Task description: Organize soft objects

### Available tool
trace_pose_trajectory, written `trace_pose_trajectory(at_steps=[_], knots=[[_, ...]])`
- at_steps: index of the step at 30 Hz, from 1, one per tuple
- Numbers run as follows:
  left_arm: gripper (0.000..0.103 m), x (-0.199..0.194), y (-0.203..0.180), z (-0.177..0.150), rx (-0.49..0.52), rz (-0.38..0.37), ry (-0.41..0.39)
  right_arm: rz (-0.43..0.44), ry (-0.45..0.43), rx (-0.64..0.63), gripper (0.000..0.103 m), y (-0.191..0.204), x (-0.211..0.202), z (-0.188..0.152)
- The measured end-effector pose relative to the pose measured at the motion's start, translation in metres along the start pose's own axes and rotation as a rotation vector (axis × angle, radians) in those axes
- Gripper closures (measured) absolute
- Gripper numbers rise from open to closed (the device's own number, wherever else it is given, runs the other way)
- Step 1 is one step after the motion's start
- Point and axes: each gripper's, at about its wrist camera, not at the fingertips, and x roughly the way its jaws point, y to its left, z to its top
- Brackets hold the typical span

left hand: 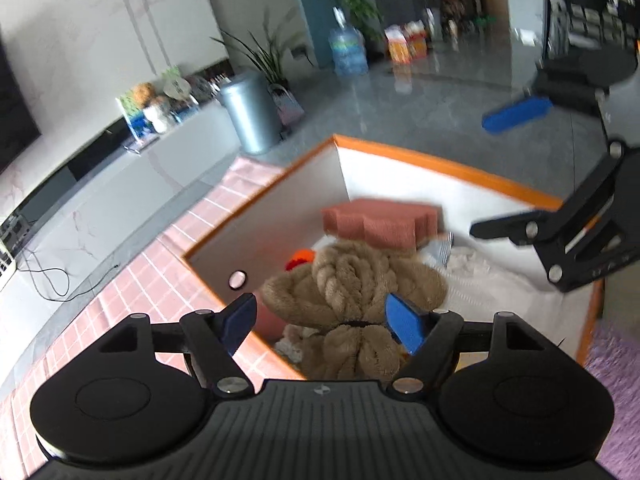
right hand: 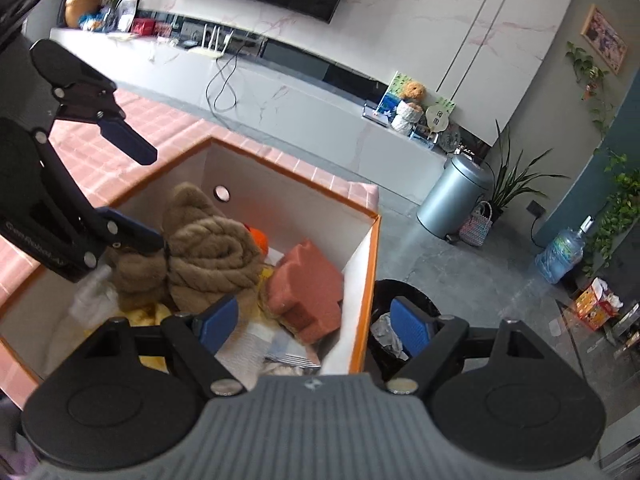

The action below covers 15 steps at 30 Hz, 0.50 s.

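Observation:
A white box with an orange rim (left hand: 440,160) (right hand: 370,248) stands on a pink tiled table. In it lie a brown twisted plush bundle (left hand: 348,280) (right hand: 208,256), a reddish foam block (left hand: 380,220) (right hand: 308,288), an orange item (left hand: 300,258) and white cloth (left hand: 500,280). My left gripper (left hand: 320,320) is open and empty just above the plush bundle. My right gripper (right hand: 316,320) is open and empty, above the box's right wall. Each gripper shows in the other's view, the left (right hand: 128,184) and the right (left hand: 500,184).
A pink tiled table (left hand: 132,280) carries the box. A purple fabric (left hand: 616,360) lies to the right. A black waste bin (right hand: 396,320) stands beside the box on the grey floor. A silver bin (left hand: 250,116), plants and a water jug (left hand: 348,50) stand farther off.

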Motion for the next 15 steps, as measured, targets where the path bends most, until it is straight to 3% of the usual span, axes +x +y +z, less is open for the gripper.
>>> trace_pose_trajectory(at_steps=[8, 13, 15], knots=[[0.018, -0.056, 0.012, -0.018, -0.136, 0.01, -0.196, -0.057, -0.135, 0.19, 0.018, 0.02, -0.056, 0.003], [0.014, -0.093, 0.011, -0.037, -0.23, 0.1, -0.362, -0.08, -0.211, 0.324, 0.014, 0.041, -0.089, 0.001], [0.013, -0.107, 0.011, -0.044, -0.272, 0.104, -0.407, -0.098, -0.233, 0.369, 0.014, 0.052, -0.1, -0.002]])
